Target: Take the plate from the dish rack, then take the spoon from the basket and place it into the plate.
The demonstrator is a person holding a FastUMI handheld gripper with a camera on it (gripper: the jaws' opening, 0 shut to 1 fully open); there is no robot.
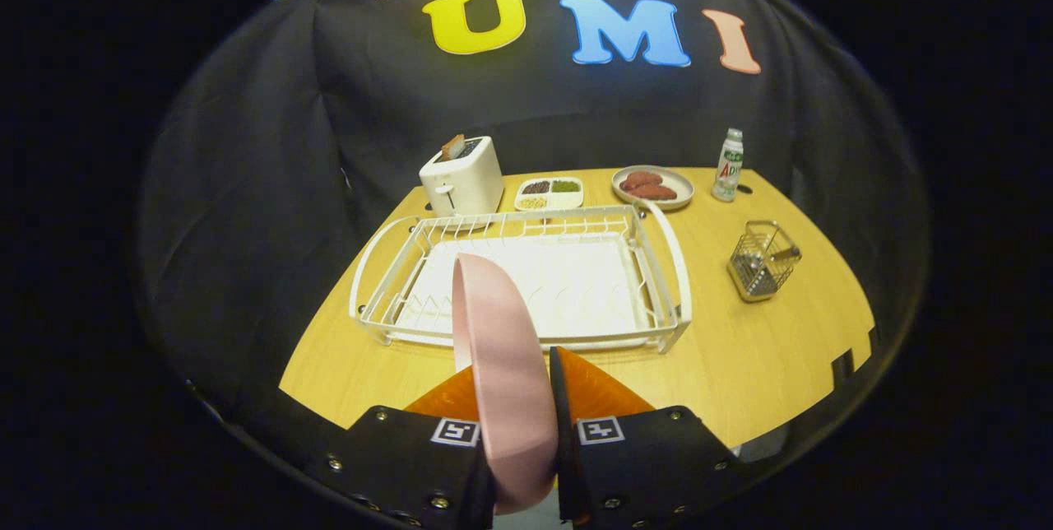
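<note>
So the tool (516, 398) is clamped on the pink plate (502, 349), gripping it edge-on by the rim, out in front of the empty dish rack (526, 275). Spoon's probably in the wire basket (763, 260) off to the right, so I'd guess the plate needs to go flat on the table (740, 349) first.

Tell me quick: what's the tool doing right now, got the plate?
Tool: shut on the pink plate, held edge-on between both fingers, in front of the dish rack.
</note>
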